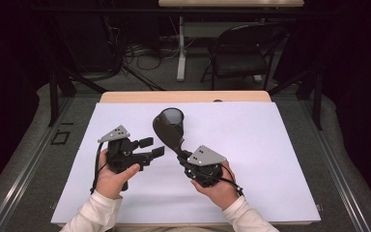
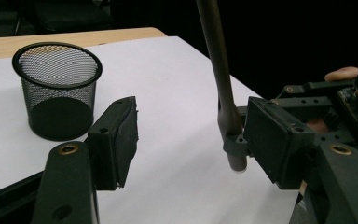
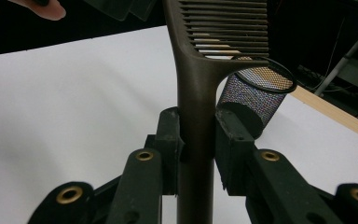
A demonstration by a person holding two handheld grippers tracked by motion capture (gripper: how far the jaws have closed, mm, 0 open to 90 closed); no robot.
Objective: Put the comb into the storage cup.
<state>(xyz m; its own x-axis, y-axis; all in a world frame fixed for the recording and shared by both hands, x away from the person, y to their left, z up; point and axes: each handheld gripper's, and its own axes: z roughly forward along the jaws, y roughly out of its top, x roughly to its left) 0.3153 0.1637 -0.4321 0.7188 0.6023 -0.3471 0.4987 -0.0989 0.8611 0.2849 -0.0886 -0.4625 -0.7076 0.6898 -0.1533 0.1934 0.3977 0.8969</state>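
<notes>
While the right gripper (image 3: 198,140) clamped the comb (image 3: 200,88) by its handle, the left gripper (image 2: 191,140) stood half-open, empty; the comb looked light, stiff, slippery.

The comb (image 3: 200,79) is dark brown, with fine parallel teeth. The mesh cup (image 2: 57,88) is black, with a small grid pattern. The sheet (image 1: 251,159) on the table (image 1: 125,97) is white; the table's far edge is light wood.
</notes>
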